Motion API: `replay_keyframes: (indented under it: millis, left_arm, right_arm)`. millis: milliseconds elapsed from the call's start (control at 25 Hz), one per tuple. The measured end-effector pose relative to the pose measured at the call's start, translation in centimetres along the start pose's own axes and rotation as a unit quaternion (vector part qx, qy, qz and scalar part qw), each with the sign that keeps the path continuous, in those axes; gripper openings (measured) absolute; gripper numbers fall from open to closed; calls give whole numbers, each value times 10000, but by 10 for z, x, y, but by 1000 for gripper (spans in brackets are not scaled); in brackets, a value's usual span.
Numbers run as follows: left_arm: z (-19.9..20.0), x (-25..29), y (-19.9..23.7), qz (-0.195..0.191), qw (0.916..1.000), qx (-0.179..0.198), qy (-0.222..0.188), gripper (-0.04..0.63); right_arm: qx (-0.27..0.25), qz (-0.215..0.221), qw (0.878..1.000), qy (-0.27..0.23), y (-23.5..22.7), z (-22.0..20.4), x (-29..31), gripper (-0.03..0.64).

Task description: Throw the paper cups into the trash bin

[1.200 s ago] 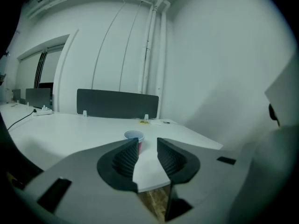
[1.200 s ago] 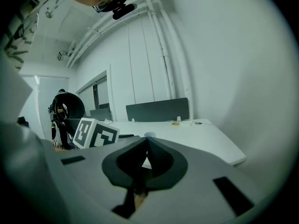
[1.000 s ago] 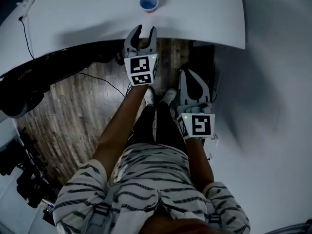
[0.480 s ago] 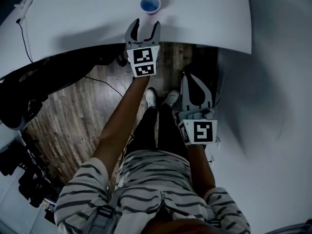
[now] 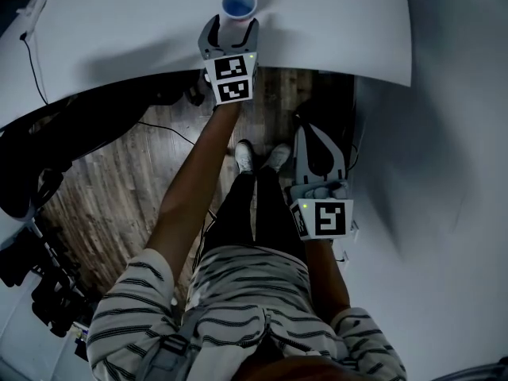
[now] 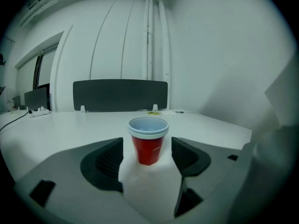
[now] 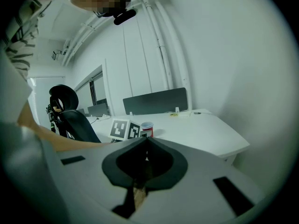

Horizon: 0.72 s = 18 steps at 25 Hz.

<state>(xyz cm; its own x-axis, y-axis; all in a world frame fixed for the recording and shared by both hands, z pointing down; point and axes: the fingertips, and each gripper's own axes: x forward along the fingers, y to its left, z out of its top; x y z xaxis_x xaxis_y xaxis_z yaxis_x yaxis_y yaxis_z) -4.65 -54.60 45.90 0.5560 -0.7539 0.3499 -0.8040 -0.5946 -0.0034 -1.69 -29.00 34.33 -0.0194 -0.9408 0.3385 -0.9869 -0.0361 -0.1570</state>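
A red paper cup (image 5: 239, 5) with a pale blue inside stands upright near the front edge of the white table (image 5: 119, 30). My left gripper (image 5: 230, 28) reaches over that edge, and its jaws are opening. In the left gripper view the cup (image 6: 148, 141) sits between the two pads with a gap on each side, untouched. My right gripper (image 5: 308, 125) hangs low beside the person's legs, off the table, with its jaws shut on nothing. In the right gripper view, the right gripper (image 7: 145, 139) points toward the table, where the cup (image 7: 146, 129) shows small behind the left gripper's marker cube.
A dark divider panel (image 6: 120, 94) stands at the table's far side. A cable (image 5: 36, 46) runs over the table's left end. A black office chair (image 7: 70, 115) is to the left. Wooden floor (image 5: 119, 181) lies below, with dark equipment (image 5: 40, 292) at the lower left.
My left gripper has moved forward over the table edge, and its jaws have widened around the cup. The right gripper has hardly moved.
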Motion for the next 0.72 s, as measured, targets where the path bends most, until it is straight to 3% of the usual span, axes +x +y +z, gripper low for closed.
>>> replay_keyframes:
  millis: [400, 720]
  left_arm:
    - [-6, 23, 7, 45, 9997, -210, 95, 322]
    - [-2, 34, 4, 95, 9998, -85, 175, 308]
  right_arm:
    - [61, -27, 10000, 43, -6, -4, 7, 17]
    - [63, -13, 9999, 117, -5, -8, 8, 18]
